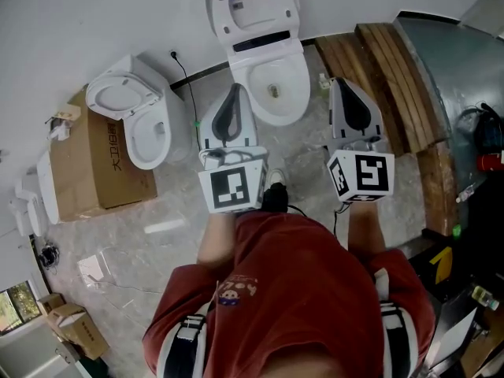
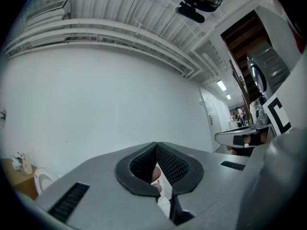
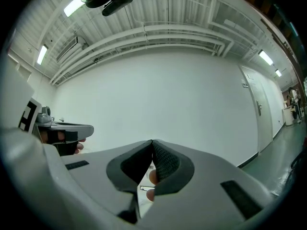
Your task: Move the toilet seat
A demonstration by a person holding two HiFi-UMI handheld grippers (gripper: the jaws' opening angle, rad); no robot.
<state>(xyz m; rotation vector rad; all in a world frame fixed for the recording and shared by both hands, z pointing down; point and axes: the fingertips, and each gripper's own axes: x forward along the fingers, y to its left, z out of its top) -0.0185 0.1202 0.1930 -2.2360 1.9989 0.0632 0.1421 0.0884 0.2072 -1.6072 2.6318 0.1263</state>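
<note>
The toilet (image 1: 293,93) stands against the white wall (image 1: 79,22). Its toilet seat (image 1: 252,10) is tipped up behind the open bowl and leans back towards that wall.

The left hand-held gripper (image 1: 235,93) is held in front of the toilet, its tips over the bowl's front-left edge as seen from the head. In its own view the jaws (image 2: 157,147) are closed tip to tip with nothing between them, and only plain wall lies ahead. The right hand-held gripper (image 1: 345,85) is held to the right of the toilet, clear of the bowl. Its jaws (image 3: 152,143) are also pressed together and empty. Neither one touches the seat, and both point roughly level at the wall behind the toilet.

To the left of the toilet stands a second toilet (image 1: 134,120) with its own seat raised. A cardboard box (image 1: 94,168) lies just beyond it, further left. A black cable (image 1: 183,77) runs down the wall between the two toilets. To the right of the toilet, past the right hand-held gripper, wooden planks (image 1: 390,77) lie on the floor (image 1: 157,242).
</note>
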